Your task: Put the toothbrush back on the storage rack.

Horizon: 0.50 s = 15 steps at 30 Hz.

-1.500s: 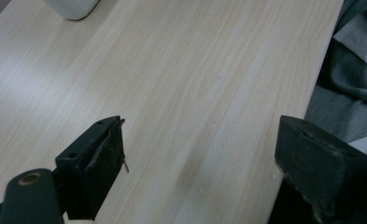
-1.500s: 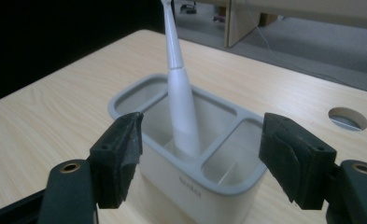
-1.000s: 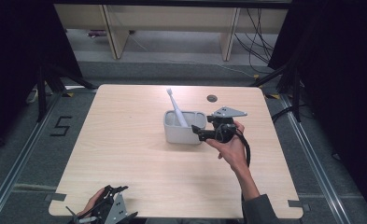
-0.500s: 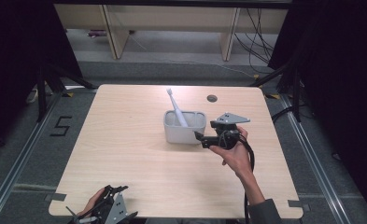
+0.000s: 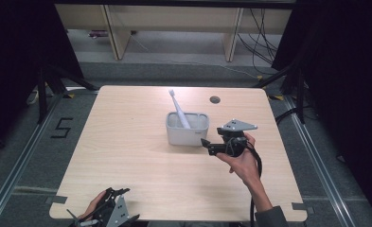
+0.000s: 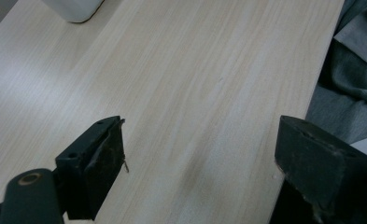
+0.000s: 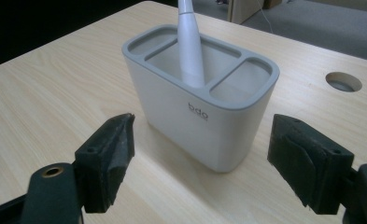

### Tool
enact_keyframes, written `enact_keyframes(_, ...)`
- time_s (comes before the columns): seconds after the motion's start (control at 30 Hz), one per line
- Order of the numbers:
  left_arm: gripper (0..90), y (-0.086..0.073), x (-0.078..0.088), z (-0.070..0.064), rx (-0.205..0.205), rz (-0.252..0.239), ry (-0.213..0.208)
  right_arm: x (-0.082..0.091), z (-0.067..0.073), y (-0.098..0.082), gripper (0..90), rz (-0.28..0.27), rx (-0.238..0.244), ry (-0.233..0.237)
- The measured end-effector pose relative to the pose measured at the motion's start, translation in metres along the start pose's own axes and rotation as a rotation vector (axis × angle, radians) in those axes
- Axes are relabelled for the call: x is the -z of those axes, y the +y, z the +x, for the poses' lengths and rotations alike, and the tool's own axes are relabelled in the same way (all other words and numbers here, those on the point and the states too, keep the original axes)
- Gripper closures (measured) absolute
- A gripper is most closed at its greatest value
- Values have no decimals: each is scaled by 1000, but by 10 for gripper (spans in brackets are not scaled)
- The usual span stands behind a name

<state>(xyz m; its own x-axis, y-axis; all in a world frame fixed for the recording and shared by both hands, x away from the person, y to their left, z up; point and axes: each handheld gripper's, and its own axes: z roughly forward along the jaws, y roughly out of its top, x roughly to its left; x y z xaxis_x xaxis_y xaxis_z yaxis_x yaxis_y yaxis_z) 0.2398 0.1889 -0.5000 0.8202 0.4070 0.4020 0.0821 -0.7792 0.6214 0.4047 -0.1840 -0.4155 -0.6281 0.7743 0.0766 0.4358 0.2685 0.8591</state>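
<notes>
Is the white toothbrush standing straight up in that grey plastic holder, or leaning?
Leaning. The white toothbrush sits in the middle compartment of the grey plastic holder, its head tilted toward the table's far left.

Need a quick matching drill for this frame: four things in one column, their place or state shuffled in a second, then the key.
Things
1. toothbrush
2. holder
3. right gripper
4. left gripper

Places or states
A. at the table's near edge, jaws open over bare wood
B. leaning in the middle compartment
C. grey-white, three compartments, printed "bdo"
D. just right of the holder, jaws open, holding nothing

Pairs: 1-B, 2-C, 3-D, 4-A
</notes>
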Motion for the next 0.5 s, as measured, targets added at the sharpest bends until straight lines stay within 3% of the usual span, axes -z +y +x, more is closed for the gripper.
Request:
enact_keyframes(0.07,154,0,0,0,1,0,0,3,-3,-2,234,8,30,-4)
enact_keyframes(0.33,154,0,0,0,1,1,1,6,1,-5,228,11,32,13)
enact_keyframes(0.4,154,0,0,0,2,0,1,8,6,-6,225,17,5,19)
enact_keyframes(0.43,154,0,0,0,1,0,1,8,5,-6,225,13,38,14)
enact_keyframes(0.5,154,0,-1,0,1,-3,8,10,7,-7,224,13,26,11)
